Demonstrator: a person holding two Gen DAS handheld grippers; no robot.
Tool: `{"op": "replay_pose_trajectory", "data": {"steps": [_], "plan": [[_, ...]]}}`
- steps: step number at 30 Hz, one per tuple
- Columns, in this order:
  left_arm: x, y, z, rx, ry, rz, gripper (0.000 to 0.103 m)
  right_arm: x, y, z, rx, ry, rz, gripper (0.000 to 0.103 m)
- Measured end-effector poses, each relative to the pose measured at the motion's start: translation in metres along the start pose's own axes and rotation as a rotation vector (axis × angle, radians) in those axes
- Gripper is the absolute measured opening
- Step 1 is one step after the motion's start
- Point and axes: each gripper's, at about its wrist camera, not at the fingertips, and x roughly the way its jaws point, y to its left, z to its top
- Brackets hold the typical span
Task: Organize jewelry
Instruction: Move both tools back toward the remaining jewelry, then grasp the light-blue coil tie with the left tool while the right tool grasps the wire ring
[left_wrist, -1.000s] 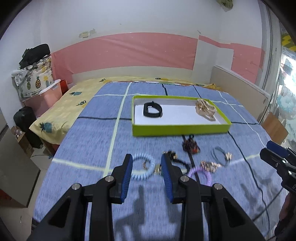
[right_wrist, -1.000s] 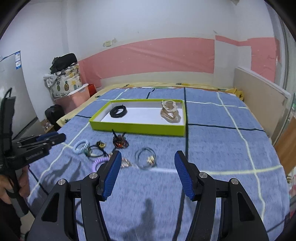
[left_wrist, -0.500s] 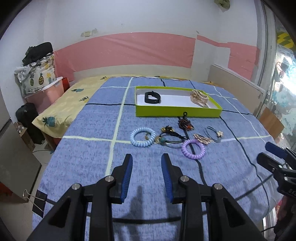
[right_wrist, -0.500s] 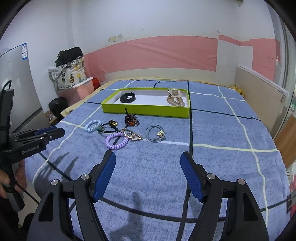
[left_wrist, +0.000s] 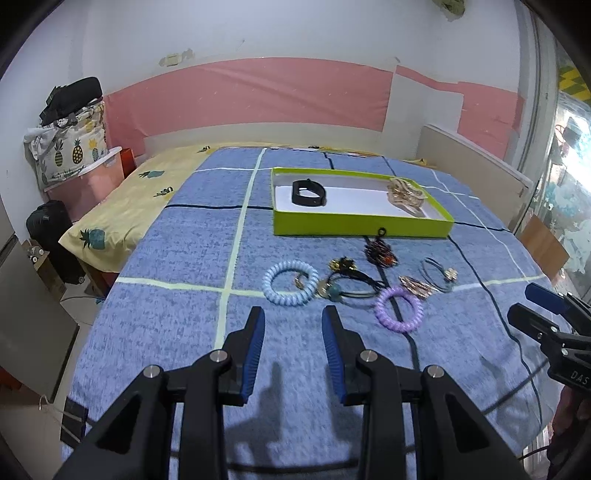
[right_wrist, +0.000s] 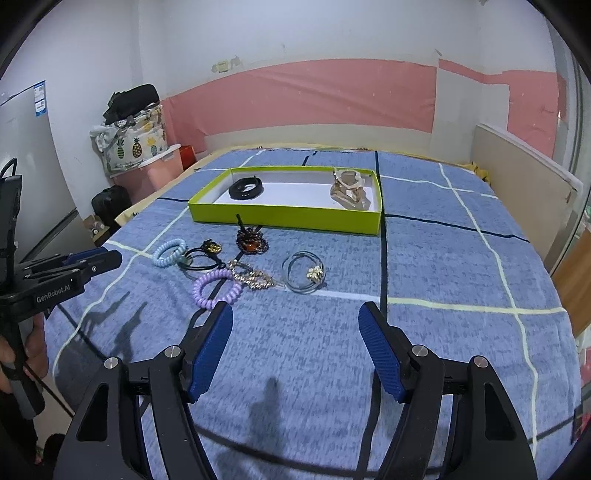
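Woven, matt cloth on the blue bedspread (right_wrist: 424, 258), slightly nubby. Beside it, smooth printed cotton on the yellow sheet (left_wrist: 147, 192). On the bedspread: matt card walls and a white paper-like floor to the green tray (right_wrist: 284, 216); glossy coiled plastic in the blue hair tie (left_wrist: 290, 282) and the purple hair tie (right_wrist: 216, 288); shiny gold-toned metal in the clip (right_wrist: 255, 278). In the tray, matt rubbery black band (left_wrist: 309, 192). Ribbed blue rubbery pads (right_wrist: 210, 350), matt black plastic arms behind.
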Motion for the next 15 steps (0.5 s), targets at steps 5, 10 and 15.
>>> {"op": "replay_pose_trajectory", "data": {"steps": [5,10,15], "plan": [[0.026,0.011,0.010,-0.022,0.030,0.021,0.034,0.022,-0.007,0.011,0.017,0.034,-0.009,0.048],[0.050,0.020,0.018,-0.056,0.069,0.024,0.034,0.047,-0.012,0.020,0.039,0.079,-0.011,0.042],[0.070,0.022,0.024,-0.070,0.105,0.018,0.034,0.068,-0.014,0.028,0.049,0.121,-0.005,0.036]]}}
